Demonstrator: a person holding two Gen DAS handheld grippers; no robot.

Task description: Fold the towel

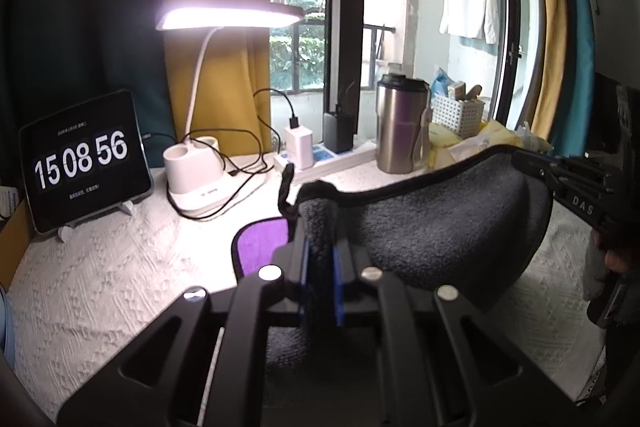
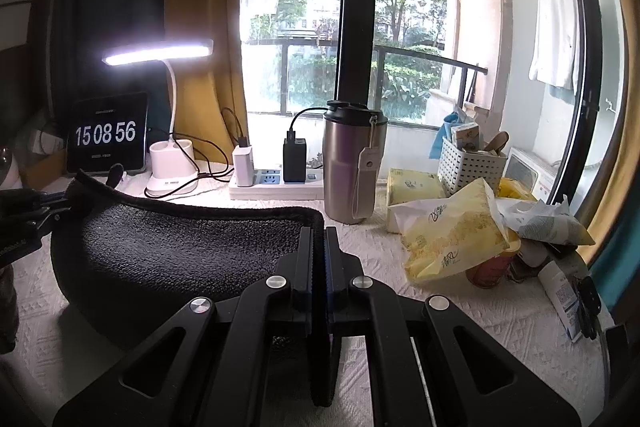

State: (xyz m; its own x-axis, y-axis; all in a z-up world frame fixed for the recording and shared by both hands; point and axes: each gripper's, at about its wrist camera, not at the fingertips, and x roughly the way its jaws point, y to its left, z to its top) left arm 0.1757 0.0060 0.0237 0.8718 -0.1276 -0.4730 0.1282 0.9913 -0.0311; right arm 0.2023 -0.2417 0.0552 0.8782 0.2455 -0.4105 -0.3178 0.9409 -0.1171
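Towel sagging, each hand-held gripper clamped on a corner, underside hidden

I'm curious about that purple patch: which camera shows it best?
The left wrist view: a purple patch shows beside the left claw, under the lifted dark towel. In the right wrist view, the towel hides it.

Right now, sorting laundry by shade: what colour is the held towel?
Dark grey towel; right wrist view.

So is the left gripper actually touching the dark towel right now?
Touching. In the left wrist view the left gripper has its jaws closed on a bunched corner of the dark towel, with no gap visible.
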